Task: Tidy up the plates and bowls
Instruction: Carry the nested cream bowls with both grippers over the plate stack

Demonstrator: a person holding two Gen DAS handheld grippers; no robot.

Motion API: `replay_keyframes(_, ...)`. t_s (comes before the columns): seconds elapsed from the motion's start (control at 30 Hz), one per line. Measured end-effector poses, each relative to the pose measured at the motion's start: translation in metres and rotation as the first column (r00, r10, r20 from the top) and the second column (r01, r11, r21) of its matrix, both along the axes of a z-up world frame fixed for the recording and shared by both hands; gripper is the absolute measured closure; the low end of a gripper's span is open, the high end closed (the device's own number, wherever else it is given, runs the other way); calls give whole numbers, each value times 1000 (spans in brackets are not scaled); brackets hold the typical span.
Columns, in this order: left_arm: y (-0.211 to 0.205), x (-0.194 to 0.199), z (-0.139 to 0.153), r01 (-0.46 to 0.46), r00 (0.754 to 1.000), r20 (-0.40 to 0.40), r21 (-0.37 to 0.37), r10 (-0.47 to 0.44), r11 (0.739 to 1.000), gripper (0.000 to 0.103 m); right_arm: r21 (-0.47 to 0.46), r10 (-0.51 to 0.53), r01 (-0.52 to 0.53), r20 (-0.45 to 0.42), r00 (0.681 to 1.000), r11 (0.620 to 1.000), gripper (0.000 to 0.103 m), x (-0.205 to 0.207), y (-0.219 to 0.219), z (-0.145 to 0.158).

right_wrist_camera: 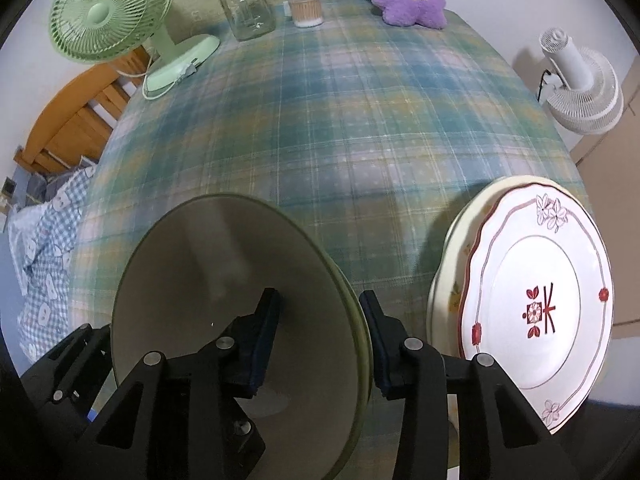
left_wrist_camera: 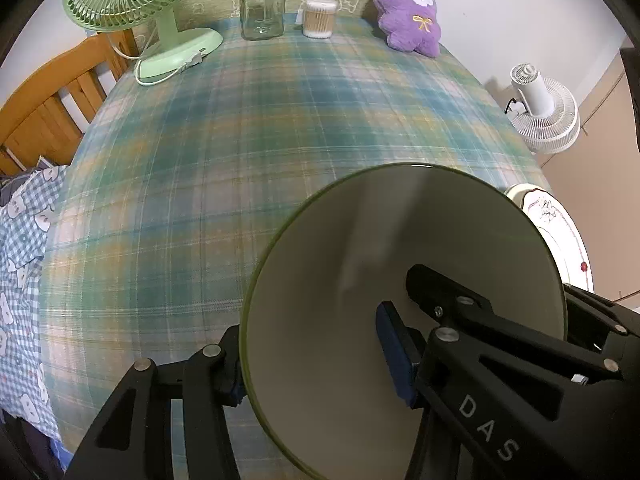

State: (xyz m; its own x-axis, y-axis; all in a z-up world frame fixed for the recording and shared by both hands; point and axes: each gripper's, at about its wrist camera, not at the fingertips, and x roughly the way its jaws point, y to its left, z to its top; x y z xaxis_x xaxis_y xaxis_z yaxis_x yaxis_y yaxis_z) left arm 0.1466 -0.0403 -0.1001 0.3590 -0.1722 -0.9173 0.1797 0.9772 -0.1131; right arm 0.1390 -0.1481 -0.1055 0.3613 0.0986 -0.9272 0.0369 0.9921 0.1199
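A wide cream bowl (left_wrist_camera: 320, 280) with a green rim sits on the plaid tablecloth (left_wrist_camera: 240, 140). My left gripper (left_wrist_camera: 308, 320) straddles its left wall, one pad outside against the rim and one inside, shut on it. My right gripper (right_wrist_camera: 320, 296) straddles the right wall of the bowl (right_wrist_camera: 200, 272) the same way, outer pad against the rim and inner pad low on the inside. Just right of the bowl a white plate (right_wrist_camera: 536, 300) with red flowers lies on a cream plate (right_wrist_camera: 442, 280). The left wrist view shows the plates (left_wrist_camera: 560, 232) only partly, behind the bowl.
Along the far edge of the table stand a green fan (left_wrist_camera: 132, 0), a glass jar (left_wrist_camera: 262, 4), a tub of cotton swabs (left_wrist_camera: 319, 18) and a purple plush toy (left_wrist_camera: 408, 12). A white fan (left_wrist_camera: 540, 112) stands off the right edge; a wooden frame (left_wrist_camera: 48, 112) and checked fabric (left_wrist_camera: 24, 260) lie left.
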Motion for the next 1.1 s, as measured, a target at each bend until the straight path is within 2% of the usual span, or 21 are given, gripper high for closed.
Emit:
replay_keyframes(0.33,2,-6,13,-14,1000,19,-3,14,1000,48,13,-11,11,20,1000,1000,58,-5,0,13)
replay_keyframes(0.67,2,-11,61,2,996,84,2,-2,1000,48,21,-30,28,87,996,999,58,-15,0,58)
replay_keyframes(0.83,-7,-14,78,4,994,113,11,-5,1000,48,33,-38,34,122,992,999,58,-21,-7,80)
replay_keyframes(1.1,-40,-18,91,-8,993,122,4,8,1000,48,30,-26,22,138,990,999,58,-26,-36,94)
